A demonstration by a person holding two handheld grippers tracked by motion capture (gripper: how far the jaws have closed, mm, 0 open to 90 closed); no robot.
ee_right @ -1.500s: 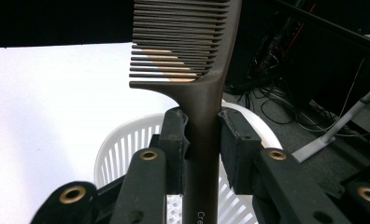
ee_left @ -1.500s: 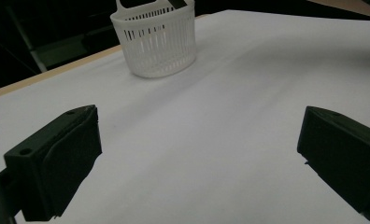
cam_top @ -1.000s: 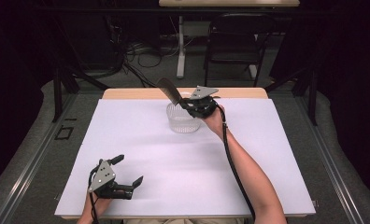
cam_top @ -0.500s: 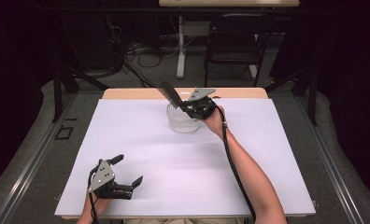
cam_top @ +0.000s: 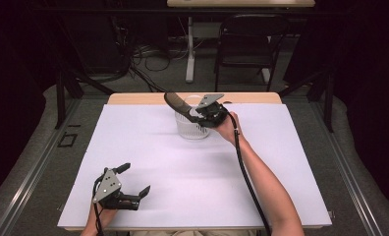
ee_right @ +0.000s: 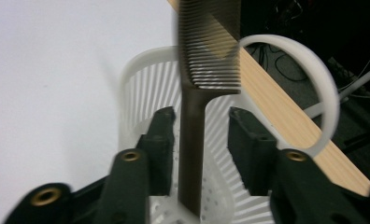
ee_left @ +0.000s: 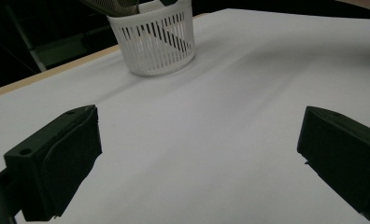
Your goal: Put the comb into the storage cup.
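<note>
Standing in the white basket [ee_right: 141,84] near the table's [cam_top: 148,162] far edge is a dark comb [ee_right: 195,140], its handle sitting between the right tool's [ee_right: 199,149] jaws, which have just been opening and are now clear of it on both sides. Resting near the table's front edge, the left tool [cam_top: 134,184] is gaping wide, holding nothing.
</note>
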